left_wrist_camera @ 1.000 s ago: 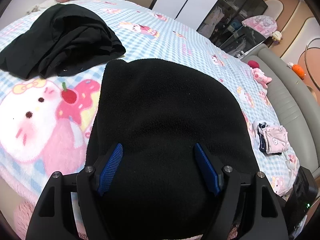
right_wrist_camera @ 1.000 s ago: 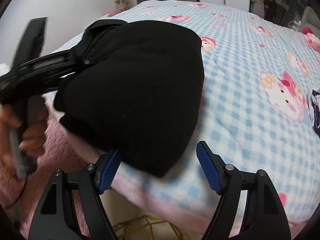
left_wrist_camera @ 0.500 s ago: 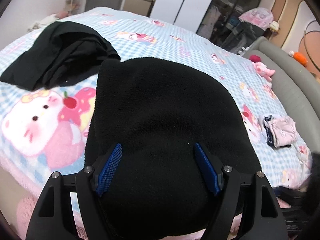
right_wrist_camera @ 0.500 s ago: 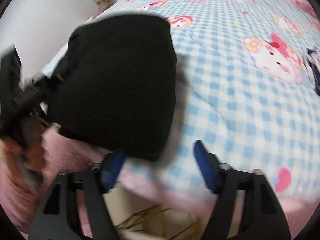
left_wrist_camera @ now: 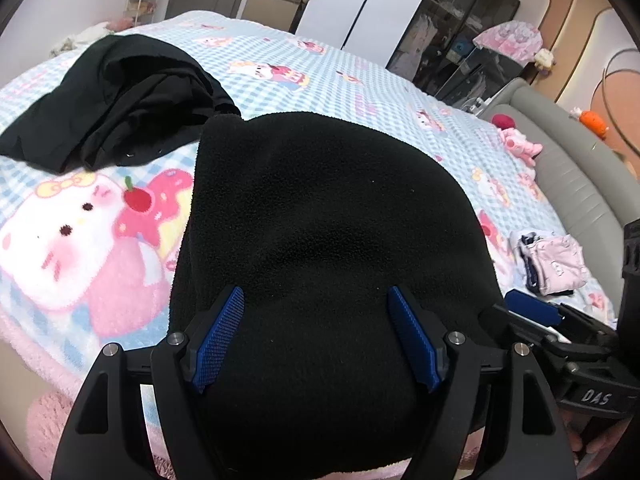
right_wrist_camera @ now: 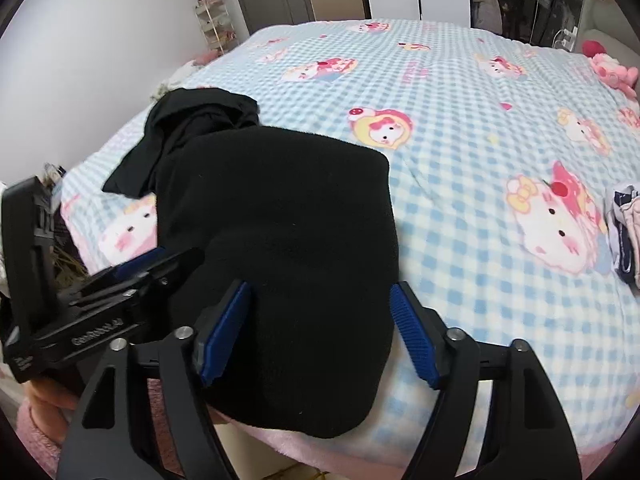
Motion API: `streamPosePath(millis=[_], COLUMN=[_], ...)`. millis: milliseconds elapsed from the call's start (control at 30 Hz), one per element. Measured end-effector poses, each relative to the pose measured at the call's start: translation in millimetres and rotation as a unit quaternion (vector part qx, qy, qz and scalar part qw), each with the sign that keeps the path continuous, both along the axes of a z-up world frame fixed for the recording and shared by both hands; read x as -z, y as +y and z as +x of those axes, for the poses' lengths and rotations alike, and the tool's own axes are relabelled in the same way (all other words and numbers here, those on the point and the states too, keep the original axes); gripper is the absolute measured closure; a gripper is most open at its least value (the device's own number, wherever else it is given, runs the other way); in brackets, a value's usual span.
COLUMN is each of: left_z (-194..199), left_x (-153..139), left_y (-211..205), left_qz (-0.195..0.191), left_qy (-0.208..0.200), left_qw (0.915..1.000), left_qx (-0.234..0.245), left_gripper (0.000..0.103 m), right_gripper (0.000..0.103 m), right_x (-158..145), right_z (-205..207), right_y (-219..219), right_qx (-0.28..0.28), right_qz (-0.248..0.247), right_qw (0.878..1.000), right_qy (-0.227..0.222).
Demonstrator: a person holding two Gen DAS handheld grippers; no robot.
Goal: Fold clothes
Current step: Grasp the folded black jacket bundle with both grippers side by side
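Observation:
A folded black fleece garment (left_wrist_camera: 328,248) lies at the near edge of the bed; it also shows in the right wrist view (right_wrist_camera: 288,248). My left gripper (left_wrist_camera: 318,336) is open and hovers over the fleece's near part, holding nothing. My right gripper (right_wrist_camera: 320,332) is open over the fleece's near right corner, empty. The right gripper shows at the lower right of the left wrist view (left_wrist_camera: 560,332). The left gripper shows at the left of the right wrist view (right_wrist_camera: 120,292). A crumpled black garment (left_wrist_camera: 116,100) lies behind the fleece to the left (right_wrist_camera: 192,128).
The bed has a blue checked cartoon blanket (left_wrist_camera: 360,80) with a pink border (right_wrist_camera: 304,448). Small folded pink and navy clothes (left_wrist_camera: 548,260) lie at the right (right_wrist_camera: 624,232). A grey padded bed frame (left_wrist_camera: 580,168) with plush toys runs along the far right. Wardrobes stand behind.
The right gripper has swung left and lifted its view, and now sits over the fleece's near right corner. The left gripper has risen slightly. Both stay open; the fleece has not moved.

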State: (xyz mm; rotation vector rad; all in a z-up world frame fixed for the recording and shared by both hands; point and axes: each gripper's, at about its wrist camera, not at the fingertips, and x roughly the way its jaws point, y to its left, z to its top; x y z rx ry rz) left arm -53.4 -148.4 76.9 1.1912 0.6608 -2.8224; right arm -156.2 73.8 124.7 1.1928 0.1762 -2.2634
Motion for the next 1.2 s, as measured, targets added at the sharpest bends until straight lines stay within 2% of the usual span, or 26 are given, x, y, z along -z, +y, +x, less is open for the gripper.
streamPosePath(millis=[133,233,333,500,633,733,900,1067,1200], left_z=[5,0,-7,1,10,4,0,-1,-5], left_x=[-24,-33,-22,-15,-18,-5,23,34,51], left_y=[-1,3,5,-6,-17,-24,-41,-47,-58], left_qz=[0.003,-0.003,-0.03,-0.01,0.013,0.011,0.073,0.095,0.149], left_qy=[0.035,0.037,0.015,0.013,0.037,0.011,-0.003,-0.009,-0.014], left_qw=[0.9992,0.9988,0.9992,0.9998,0.9989,0.9993,0.9964,0.9945,0.9879], left_qx=[0.018,0.032,0.021,-0.01,-0.023,-0.033,-0.043,-0.042,-0.043], left_gripper=[0.029,0.029,0.029,0.029,0.029,0.029,0.022,0.019,0.016], right_gripper=[0.023,0.023,0.023,0.023,0.023,0.023,0.023,0.023,0.023], right_x=[0,-1,-1,0,-1,0,0,0,1], right_z=[-8,-10,-13,-9,-9,-12,-10,-7,-7], right_y=[-2,2,5,-3,-3,0,-3,-7,-7], right_qx=[0.008,0.02,0.021,0.011,0.014,0.014,0.01,0.006,0.005], right_qz=[0.017,0.031,0.024,0.029,0.035,0.033,0.032,0.037,0.032], right_qw=[1.0,0.999,0.999,0.999,0.999,0.999,0.999,0.999,0.999], right_qy=[0.01,0.019,0.008,0.01,0.015,0.01,0.01,0.01,0.007])
